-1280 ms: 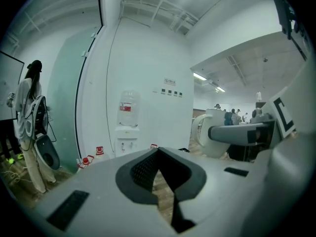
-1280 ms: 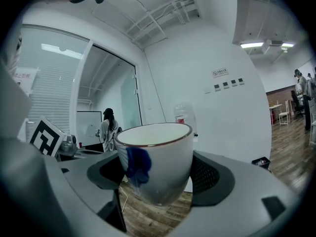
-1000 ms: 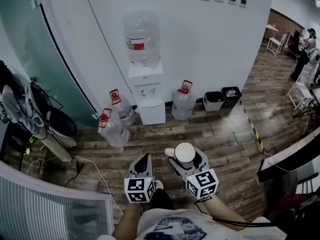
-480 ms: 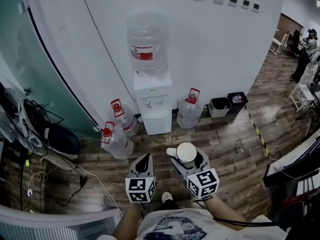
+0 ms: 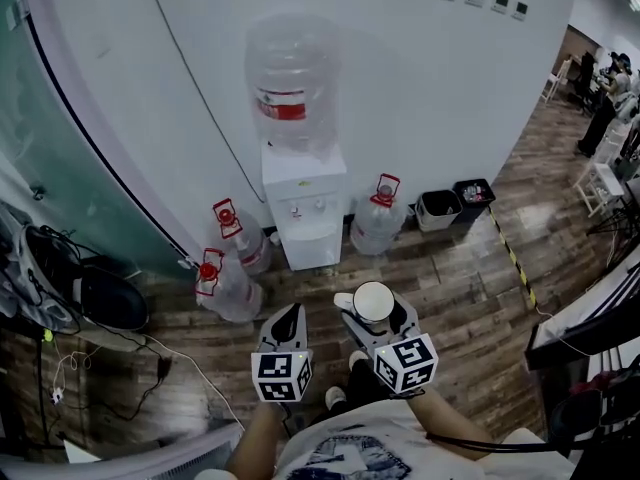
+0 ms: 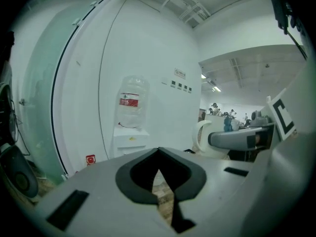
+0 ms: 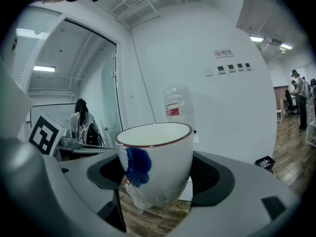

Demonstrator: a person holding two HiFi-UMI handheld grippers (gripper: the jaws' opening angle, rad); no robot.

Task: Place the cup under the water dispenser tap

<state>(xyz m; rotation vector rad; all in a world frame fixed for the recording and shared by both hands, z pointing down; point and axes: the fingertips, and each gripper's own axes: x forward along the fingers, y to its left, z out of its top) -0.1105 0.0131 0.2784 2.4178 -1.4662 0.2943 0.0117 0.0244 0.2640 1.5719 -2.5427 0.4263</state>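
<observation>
Your right gripper point(image 5: 374, 313) is clenched on the cup point(image 7: 158, 162). The two jaws press on opposite sides of the cup wall. The cup is upright, with its mouth facing up. It is white with a dark rim and carries a blue mark on the side facing the right gripper view. In the head view its handle points to your left.

Your left gripper point(image 5: 289, 316) is closed, with the jaw tips together and nothing between them. It is level with the right gripper, just beside it and not touching it.

The cup is in the air above the wooden floor point(image 5: 450, 268), in front of your body. It is well apart from the dispenser point(image 5: 305, 203), which stands against the white wall point(image 5: 420, 78) ahead of you. An inverted bottle point(image 5: 293, 83) with a red label sits on top of the dispenser. The taps on the dispenser front are too small to make out.

Three spare bottles stand on the floor. Two are left of the dispenser point(image 5: 228, 286) point(image 5: 240, 236) and one is right of it point(image 5: 378, 226). Two bins point(image 5: 438, 208) stand by the wall further right.
</observation>
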